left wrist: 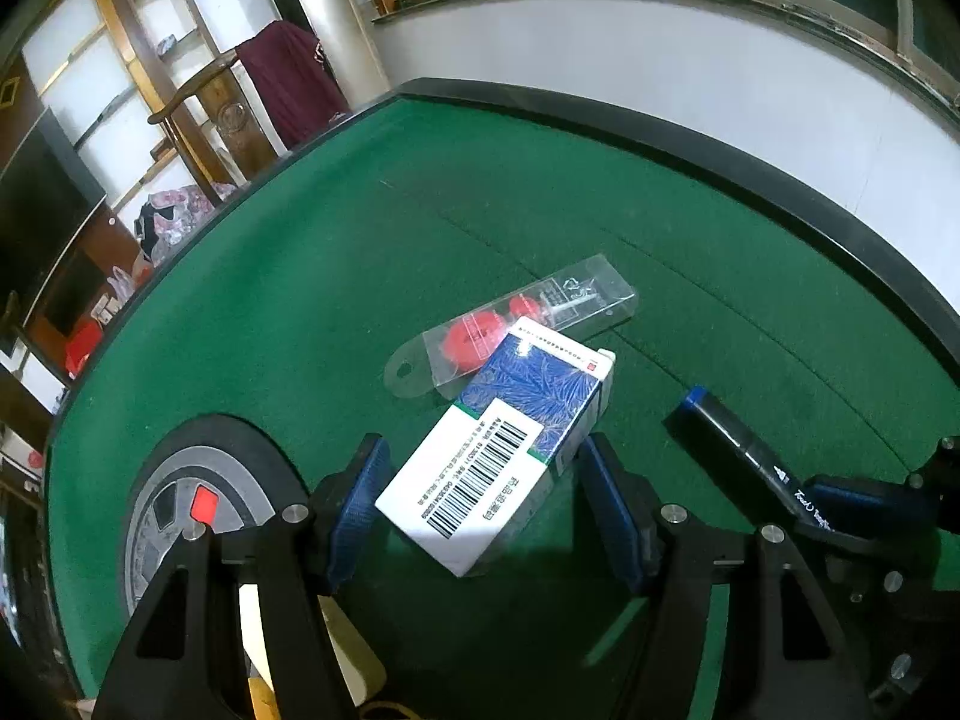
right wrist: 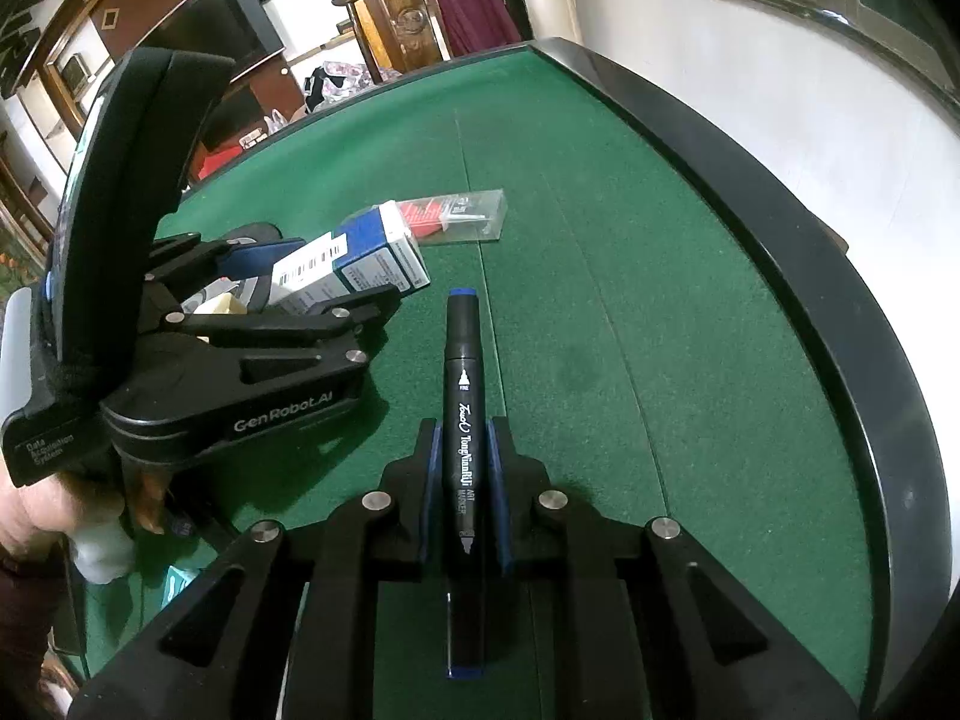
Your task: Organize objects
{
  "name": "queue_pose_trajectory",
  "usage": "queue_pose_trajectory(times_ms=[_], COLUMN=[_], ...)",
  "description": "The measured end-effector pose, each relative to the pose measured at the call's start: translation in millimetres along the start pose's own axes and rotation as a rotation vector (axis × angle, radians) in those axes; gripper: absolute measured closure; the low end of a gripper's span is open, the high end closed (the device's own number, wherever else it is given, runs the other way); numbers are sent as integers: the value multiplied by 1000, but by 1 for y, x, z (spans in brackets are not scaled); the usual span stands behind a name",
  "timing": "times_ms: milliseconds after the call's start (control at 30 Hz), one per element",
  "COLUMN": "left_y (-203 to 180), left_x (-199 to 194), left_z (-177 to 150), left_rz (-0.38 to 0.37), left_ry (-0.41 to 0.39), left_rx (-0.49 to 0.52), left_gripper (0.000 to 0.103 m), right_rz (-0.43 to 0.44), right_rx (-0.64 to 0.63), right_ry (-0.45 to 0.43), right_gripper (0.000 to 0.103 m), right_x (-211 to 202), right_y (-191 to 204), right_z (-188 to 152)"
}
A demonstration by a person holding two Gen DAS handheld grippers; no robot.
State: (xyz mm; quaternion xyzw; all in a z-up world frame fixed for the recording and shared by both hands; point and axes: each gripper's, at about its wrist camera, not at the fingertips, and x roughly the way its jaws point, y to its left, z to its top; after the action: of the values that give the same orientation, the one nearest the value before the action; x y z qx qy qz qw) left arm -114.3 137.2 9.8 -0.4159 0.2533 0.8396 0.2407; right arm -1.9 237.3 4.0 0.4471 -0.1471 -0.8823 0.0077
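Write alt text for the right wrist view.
The right gripper is shut on a black art marker that points forward over a green felt table. To its left, the left gripper flanks a blue and white box.

The carrying surface is a table (left wrist: 336, 276) covered in green felt with a raised black rim along its far and right edges. A clear plastic packet (left wrist: 516, 324) holding red round items lies flat on the felt toward the middle. A white-and-blue carton (left wrist: 498, 450) with a barcode label sits just near of the packet, its far end overlapping it; whether its near end touches the felt cannot be told. A round black and grey panel (left wrist: 180, 492) with a red button is set at the near left.
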Motion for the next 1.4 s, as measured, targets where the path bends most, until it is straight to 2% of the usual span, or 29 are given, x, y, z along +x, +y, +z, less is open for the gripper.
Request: queue_pose_trajectory(times_ms=[33, 133, 167, 367, 667, 967, 1133, 1233, 1400], left_y=[0, -5, -7, -6, 12, 30, 45, 59, 88], left_x=[0, -4, -5, -20, -83, -152, -187, -198, -213], left_z=[0, -2, -2, -7, -39, -108, -149, -173, -215], left_rz=[-3, 3, 0, -12, -18, 30, 72, 62, 97], left_ry=[1, -1, -4, -27, -83, -123, -157, -158, -158], left_rx=[-3, 2, 0, -42, -163, -303, -395, -483, -594], left_gripper=[46, 71, 74, 74, 74, 74, 74, 74, 74], right_rz=[1, 1, -1, -17, 31, 37, 5, -21, -31], right_rx=[0, -2, -5, -28, 16, 18, -11, -38, -45], right_ry=[0, -2, -4, -16, -23, -46, -60, -63, -72], right_gripper=[90, 90, 90, 90, 90, 90, 90, 91, 90], right_x=[0, -2, -2, -3, 0, 2, 1, 0, -19], right_y=[0, -2, -1, 5, -5, -5, 0, 5, 11], right_z=[0, -2, -3, -6, 0, 1, 0, -2, -14])
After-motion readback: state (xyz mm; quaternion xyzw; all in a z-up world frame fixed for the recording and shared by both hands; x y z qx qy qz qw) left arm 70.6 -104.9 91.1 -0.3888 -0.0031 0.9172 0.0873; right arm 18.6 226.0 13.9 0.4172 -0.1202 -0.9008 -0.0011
